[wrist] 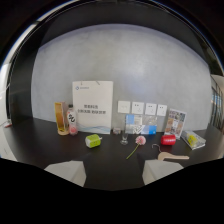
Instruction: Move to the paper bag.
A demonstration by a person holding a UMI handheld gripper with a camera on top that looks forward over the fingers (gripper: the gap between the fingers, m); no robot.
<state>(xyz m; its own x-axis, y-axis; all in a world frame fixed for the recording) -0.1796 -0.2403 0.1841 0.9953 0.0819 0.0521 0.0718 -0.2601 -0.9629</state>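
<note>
A white paper bag (92, 106) with a small blue logo and dark print stands upright against the grey wall, at the back of the dark table (45, 145). It is well beyond my gripper (112, 172) and a little left of the line between the fingers. My two pale fingertips (67, 171) show low in the view, spread apart with nothing between them. The gripper is open.
Left of the bag stand a tall yellow box (61, 118) and a bottle (72, 120). In front lie a green object (92, 140), a glass (124, 136), a pink flower (140, 141), a wooden hanger (172, 156), a red can (168, 140) and packets (176, 122).
</note>
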